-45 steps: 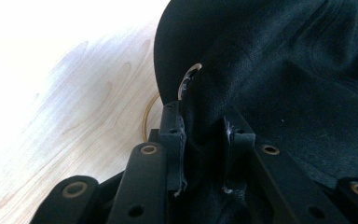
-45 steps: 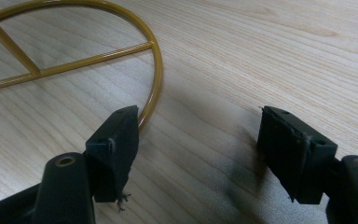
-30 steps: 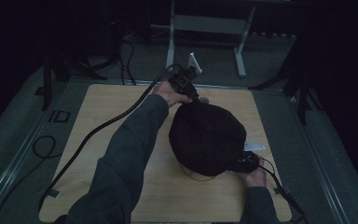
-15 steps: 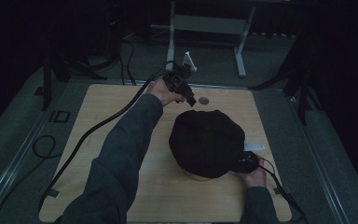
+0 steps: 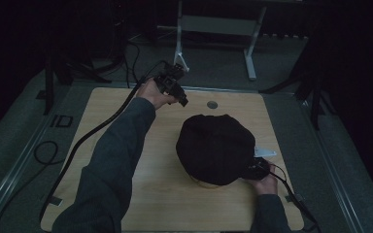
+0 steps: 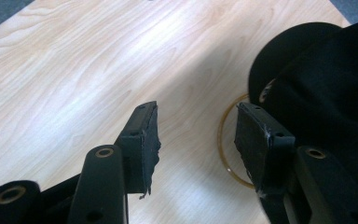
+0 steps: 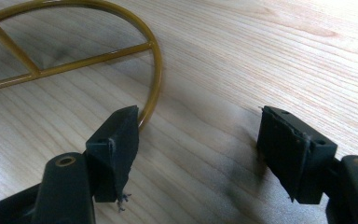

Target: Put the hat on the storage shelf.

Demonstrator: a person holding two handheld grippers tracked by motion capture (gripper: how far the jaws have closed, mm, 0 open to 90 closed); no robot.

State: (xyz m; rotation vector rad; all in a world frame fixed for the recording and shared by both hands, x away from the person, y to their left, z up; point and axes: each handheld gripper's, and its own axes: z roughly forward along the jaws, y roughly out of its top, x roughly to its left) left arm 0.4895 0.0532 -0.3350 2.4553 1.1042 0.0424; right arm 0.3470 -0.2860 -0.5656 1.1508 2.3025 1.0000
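Note:
A black cap (image 5: pixel 216 148) sits over a gold wire stand on the wooden table (image 5: pixel 126 111), right of centre. My left gripper (image 5: pixel 180 99) hangs above the table's far side, up and left of the cap and apart from it. Its jaws have just been opening and nothing is between them. In the left gripper view the open gripper (image 6: pixel 196 140) looks down on the stand's gold ring (image 6: pixel 223 140) and the cap (image 6: pixel 326 79). My right gripper (image 5: pixel 255 167) is low at the cap's near right edge. In the right gripper view the gripper (image 7: pixel 200 149) stands open beside the gold ring (image 7: pixel 156 79).
A round hole (image 5: pixel 212 104) lies in the tabletop beyond the cap. A small white piece (image 5: pixel 264 152) pokes out at the cap's right. A thick cable (image 5: pixel 92 136) trails off the table's left side. Metal frame legs (image 5: pixel 179 43) stand on the floor behind.
The left gripper let go of the cap's far top, opened, and drew away up and to the left. The cap settled rounder on its stand. The right hand stayed put.

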